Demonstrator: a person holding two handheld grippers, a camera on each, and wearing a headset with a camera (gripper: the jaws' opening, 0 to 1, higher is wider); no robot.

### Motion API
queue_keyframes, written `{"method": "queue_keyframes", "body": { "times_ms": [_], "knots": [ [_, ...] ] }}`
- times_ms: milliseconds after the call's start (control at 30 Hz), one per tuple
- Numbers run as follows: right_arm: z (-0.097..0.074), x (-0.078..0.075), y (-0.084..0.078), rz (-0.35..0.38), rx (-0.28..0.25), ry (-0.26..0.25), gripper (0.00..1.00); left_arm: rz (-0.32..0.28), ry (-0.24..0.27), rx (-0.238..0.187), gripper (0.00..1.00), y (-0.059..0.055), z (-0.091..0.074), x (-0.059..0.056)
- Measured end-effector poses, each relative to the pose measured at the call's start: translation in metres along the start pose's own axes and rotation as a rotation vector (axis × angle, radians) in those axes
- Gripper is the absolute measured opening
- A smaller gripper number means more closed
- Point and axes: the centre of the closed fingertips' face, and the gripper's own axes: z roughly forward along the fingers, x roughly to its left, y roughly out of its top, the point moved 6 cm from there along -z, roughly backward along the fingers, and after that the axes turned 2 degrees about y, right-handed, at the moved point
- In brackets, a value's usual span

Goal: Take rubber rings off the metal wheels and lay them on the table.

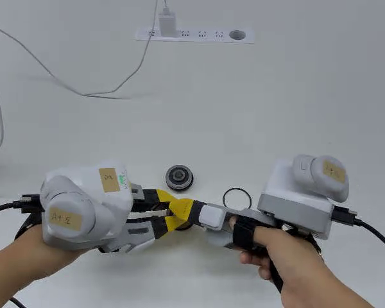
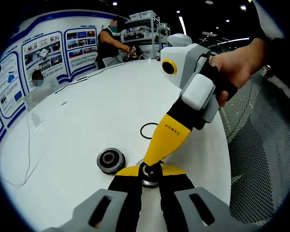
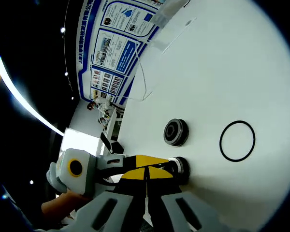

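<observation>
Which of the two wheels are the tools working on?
The nearer wheel, where the left tool and right tool meet. The other wheel lies untouched behind it.

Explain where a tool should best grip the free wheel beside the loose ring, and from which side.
Grip the free wheel across its black outer rim, from above: it seems to lie flat, hub up, with bare table around it and the loose ring apart.
</observation>
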Motion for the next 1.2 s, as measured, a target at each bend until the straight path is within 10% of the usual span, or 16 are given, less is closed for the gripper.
{"method": "queue_keyframes", "body": {
  "times_ms": [500,1200],
  "knots": [
    [-0.014,-0.020,0.002,-0.071,-0.022,-0.062,0.02,-0.003,0.000,-0.004,0.13,0.000,0.000,0.000],
    [-0.011,-0.017,-0.002,-0.007,-0.053,-0.027,0.44,0.006,0.000,-0.001,0.13,0.000,0.001,0.000]
  ]
}}
